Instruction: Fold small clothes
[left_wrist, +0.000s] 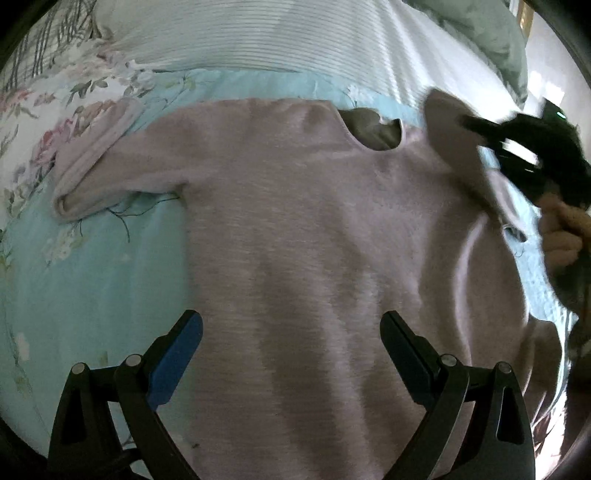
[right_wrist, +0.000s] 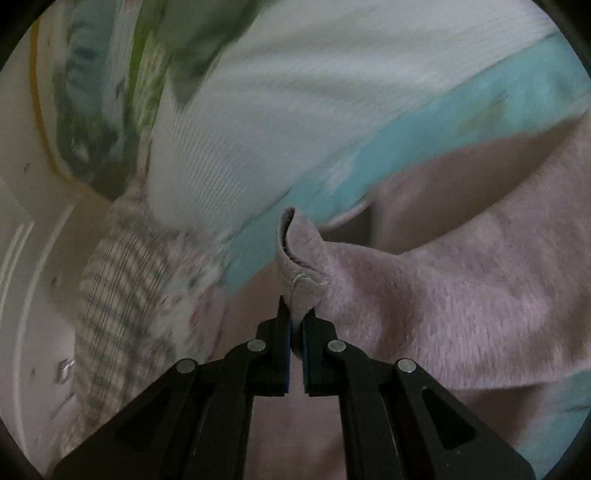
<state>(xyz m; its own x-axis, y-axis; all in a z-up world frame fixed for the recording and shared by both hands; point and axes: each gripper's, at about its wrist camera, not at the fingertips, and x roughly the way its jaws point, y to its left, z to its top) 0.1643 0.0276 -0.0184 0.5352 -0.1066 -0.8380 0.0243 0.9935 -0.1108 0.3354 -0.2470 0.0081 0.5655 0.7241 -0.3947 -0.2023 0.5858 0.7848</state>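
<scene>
A small pink fleece top (left_wrist: 303, 221) lies spread flat on a turquoise floral bedspread (left_wrist: 92, 277), neckline (left_wrist: 373, 129) toward the far side, left sleeve (left_wrist: 88, 173) folded out to the left. My left gripper (left_wrist: 291, 325) is open and empty, hovering over the top's lower body. My right gripper (right_wrist: 297, 314) is shut on the end of the right sleeve (right_wrist: 303, 258) and holds it lifted off the bed. In the left wrist view the right gripper (left_wrist: 517, 147) shows at the right edge with the raised sleeve (left_wrist: 454, 136).
A white ribbed blanket (left_wrist: 258, 40) lies beyond the top. A grey-green cushion (left_wrist: 491, 37) sits at the back right. A checked cloth (right_wrist: 118, 295) hangs at the bed's edge in the right wrist view, beside a white panelled surface (right_wrist: 29, 295).
</scene>
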